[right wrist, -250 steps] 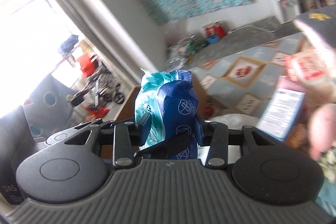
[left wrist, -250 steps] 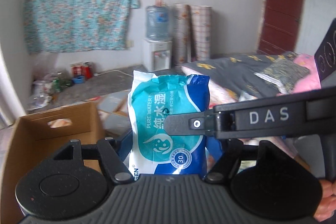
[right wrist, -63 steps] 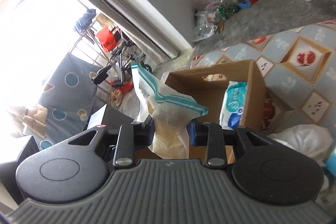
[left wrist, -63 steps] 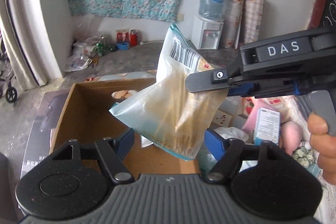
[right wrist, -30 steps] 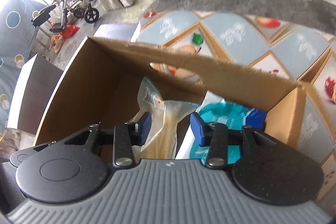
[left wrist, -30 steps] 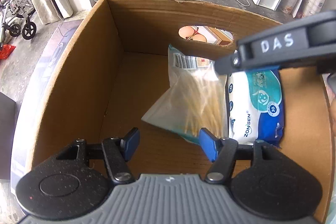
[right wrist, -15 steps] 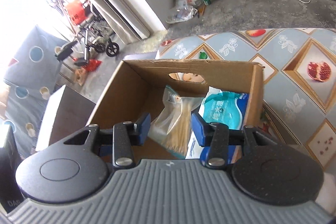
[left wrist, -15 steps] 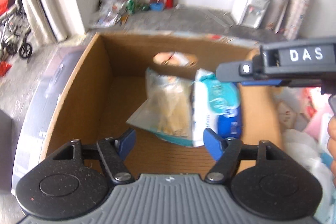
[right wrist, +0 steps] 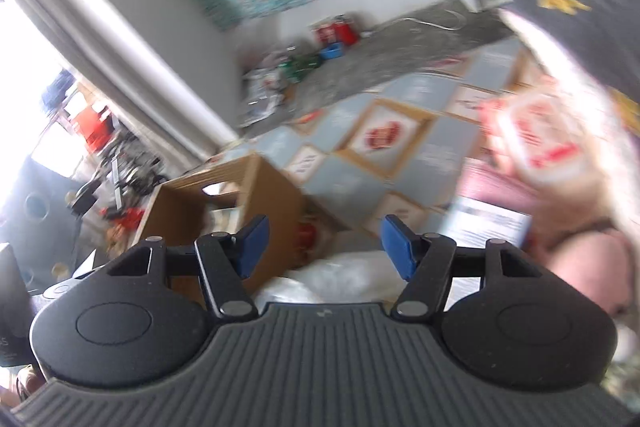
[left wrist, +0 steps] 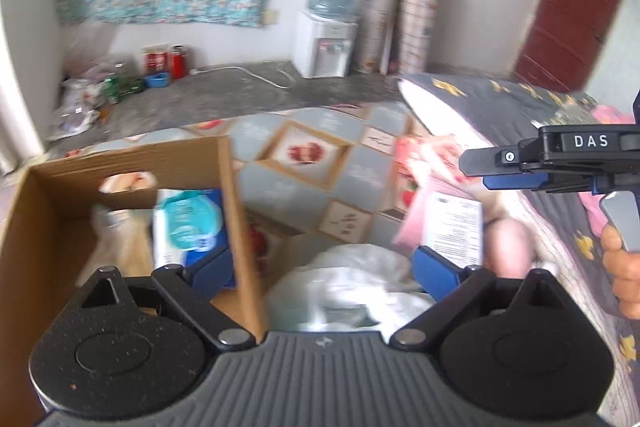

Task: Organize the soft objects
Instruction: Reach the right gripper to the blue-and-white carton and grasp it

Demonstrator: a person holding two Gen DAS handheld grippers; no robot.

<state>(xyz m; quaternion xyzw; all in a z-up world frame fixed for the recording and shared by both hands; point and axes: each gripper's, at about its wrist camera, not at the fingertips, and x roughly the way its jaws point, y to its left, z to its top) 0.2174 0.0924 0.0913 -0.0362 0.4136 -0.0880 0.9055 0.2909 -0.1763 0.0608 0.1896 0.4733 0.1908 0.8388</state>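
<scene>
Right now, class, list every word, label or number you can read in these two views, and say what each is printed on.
"DAS": on the right hand-held gripper.
Wipes pack in the box: print too blurred.
White leaflet: text too small.
Pink packet: red print blurred.

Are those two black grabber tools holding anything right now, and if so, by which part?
Nothing is held. The left gripper and right gripper both have their blue jaws spread wide, with nothing between them.
</scene>
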